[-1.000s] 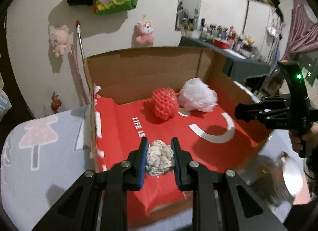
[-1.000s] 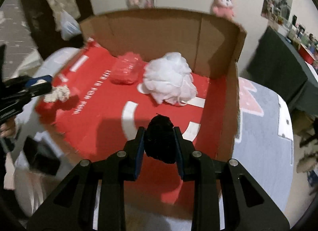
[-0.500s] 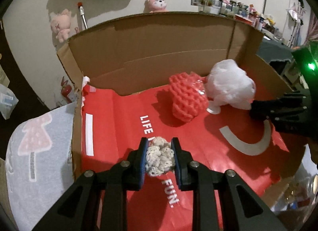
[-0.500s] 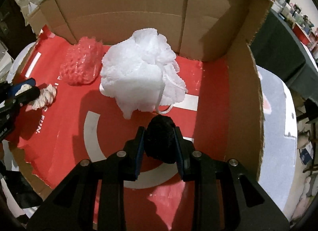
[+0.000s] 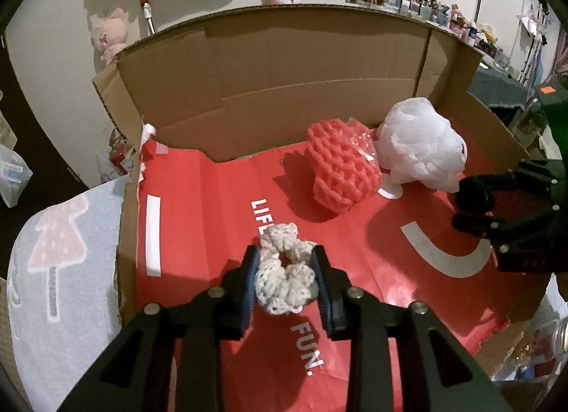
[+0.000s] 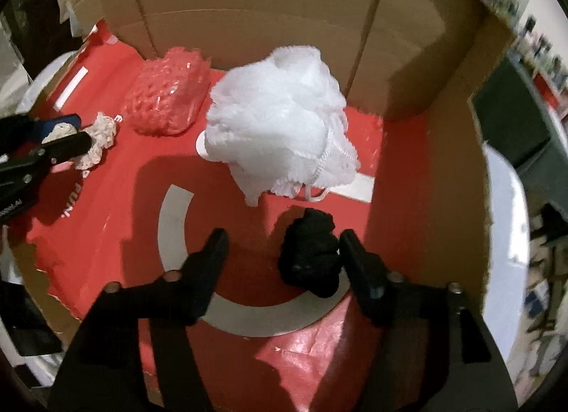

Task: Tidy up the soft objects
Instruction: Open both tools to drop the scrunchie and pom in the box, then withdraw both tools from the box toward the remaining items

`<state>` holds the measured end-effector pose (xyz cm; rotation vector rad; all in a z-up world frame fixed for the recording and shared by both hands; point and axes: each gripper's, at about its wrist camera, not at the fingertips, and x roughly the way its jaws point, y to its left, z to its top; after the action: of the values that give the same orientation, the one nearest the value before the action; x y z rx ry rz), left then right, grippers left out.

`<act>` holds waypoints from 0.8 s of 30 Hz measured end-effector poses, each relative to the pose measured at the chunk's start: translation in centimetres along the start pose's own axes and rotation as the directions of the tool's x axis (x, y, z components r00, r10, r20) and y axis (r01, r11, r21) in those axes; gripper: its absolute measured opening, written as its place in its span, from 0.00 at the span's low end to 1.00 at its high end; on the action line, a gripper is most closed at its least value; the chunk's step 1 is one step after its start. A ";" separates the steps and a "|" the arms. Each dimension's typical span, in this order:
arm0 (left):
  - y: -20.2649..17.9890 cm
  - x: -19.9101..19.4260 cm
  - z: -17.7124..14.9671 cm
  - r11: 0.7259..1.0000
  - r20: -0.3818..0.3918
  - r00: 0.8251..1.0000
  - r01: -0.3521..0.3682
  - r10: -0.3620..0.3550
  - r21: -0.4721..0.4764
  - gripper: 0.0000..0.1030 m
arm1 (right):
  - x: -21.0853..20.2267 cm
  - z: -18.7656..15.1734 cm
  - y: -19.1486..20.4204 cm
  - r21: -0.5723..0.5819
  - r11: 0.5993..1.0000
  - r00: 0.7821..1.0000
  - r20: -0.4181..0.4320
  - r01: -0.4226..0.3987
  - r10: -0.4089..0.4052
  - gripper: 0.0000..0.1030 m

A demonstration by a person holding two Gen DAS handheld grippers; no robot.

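Red box liner (image 5: 220, 199) w/ white "LIFE…FUN." lettering (image 5: 307, 351)

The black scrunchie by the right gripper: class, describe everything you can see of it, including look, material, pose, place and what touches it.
The black scrunchie is a small, lumpy, bunched ring of what looks like soft dark knit or fabric; its details are lost in the black. It lies on the red floor of the cardboard box, just in front of the white bath pouf. The right gripper is open around it: the scrunchie sits against the right-hand finger, well apart from the other one.
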<state>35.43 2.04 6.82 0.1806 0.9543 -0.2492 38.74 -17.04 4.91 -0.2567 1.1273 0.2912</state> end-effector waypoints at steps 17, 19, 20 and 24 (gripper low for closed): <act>-2.0 -11.1 -2.6 0.999 0.274 0.961 0.036 -0.026 -0.033 0.91 | -11.3 -2.6 1.1 0.037 0.999 0.974 0.226 0.006 -0.014 0.79; -2.5 -13.4 -3.3 0.998 0.326 0.945 0.049 -0.033 -0.040 0.95 | -13.6 -3.8 1.5 0.045 0.999 0.959 0.282 0.008 -0.021 0.83; -2.7 -14.6 -3.8 0.997 0.355 0.934 0.056 -0.037 -0.045 0.98 | -14.6 -4.0 1.9 0.043 0.999 0.953 0.302 0.013 -0.025 0.83; -4.0 -18.9 -6.2 0.998 0.459 0.888 0.050 -0.025 -0.043 1.00 | -19.5 -7.1 3.5 0.047 0.999 0.909 0.414 0.027 -0.044 0.84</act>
<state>19.01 2.33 18.75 0.0476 0.4916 -0.2859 23.75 -18.13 19.63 -0.1677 0.7048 0.2745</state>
